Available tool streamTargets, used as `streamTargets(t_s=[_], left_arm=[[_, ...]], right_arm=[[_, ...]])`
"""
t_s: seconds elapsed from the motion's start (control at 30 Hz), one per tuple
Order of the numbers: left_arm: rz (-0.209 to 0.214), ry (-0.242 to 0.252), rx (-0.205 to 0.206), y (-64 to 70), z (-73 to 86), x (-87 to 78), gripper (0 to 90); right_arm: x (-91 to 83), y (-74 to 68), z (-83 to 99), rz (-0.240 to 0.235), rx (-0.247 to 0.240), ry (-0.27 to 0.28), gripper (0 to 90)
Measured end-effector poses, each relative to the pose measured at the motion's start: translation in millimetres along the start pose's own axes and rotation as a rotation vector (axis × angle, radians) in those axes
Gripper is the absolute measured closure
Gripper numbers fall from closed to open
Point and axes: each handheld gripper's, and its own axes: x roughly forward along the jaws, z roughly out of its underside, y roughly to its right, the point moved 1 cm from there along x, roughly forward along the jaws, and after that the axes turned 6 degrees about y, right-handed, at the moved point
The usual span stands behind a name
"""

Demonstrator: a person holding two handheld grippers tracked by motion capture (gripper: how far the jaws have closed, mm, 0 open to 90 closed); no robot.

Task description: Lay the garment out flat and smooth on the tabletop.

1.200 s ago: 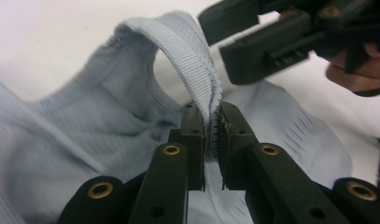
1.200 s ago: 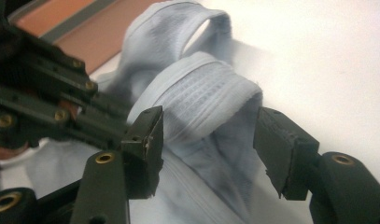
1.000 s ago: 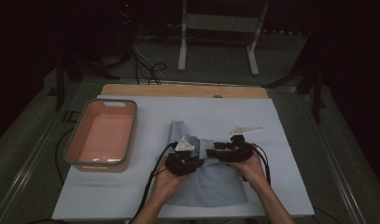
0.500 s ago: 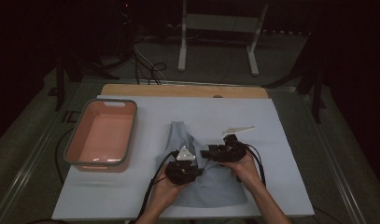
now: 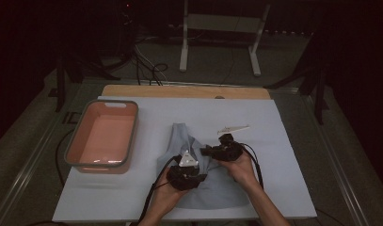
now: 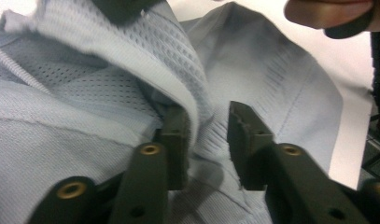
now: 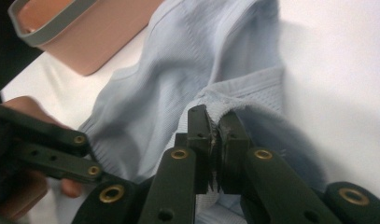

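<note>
A pale blue mesh-knit garment (image 5: 198, 181) lies crumpled on the white tabletop (image 5: 283, 141), right of a pink plastic tub (image 5: 103, 136). The right tool (image 7: 214, 123) pinches its edge; the left tool (image 6: 206, 133) gapes wide over a fold.

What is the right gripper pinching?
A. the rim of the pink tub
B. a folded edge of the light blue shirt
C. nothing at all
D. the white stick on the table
B: in the right gripper view the right gripper has its jaws closed on a folded edge of the light blue shirt, while the pink tub sits apart from it.
</note>
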Motion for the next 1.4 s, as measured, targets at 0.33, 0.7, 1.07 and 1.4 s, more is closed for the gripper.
streamTargets(t_s=[0.33,0.7,1.07,1.4], left_arm=[[-0.013,0.044,-0.015,-4.1,-0.3,-15.5,62.2],[-0.031,-0.063,0.009,-4.9,9.0,9.5,64.5],[-0.042,-0.097,0.02,-5.7,11.2,13.8,66.3],[-0.043,-0.089,0.0,-9.2,9.5,16.6,65.8]], right_arm=[[-18.4,5.7,-15.1,0.091,-0.018,0.107,86.5],[-34.2,11.4,-38.2,0.19,-0.09,0.166,86.9],[-60.7,30.5,-58.5,0.306,-0.111,0.228,87.1],[-62.1,46.1,-55.6,0.335,-0.073,0.218,85.4]])
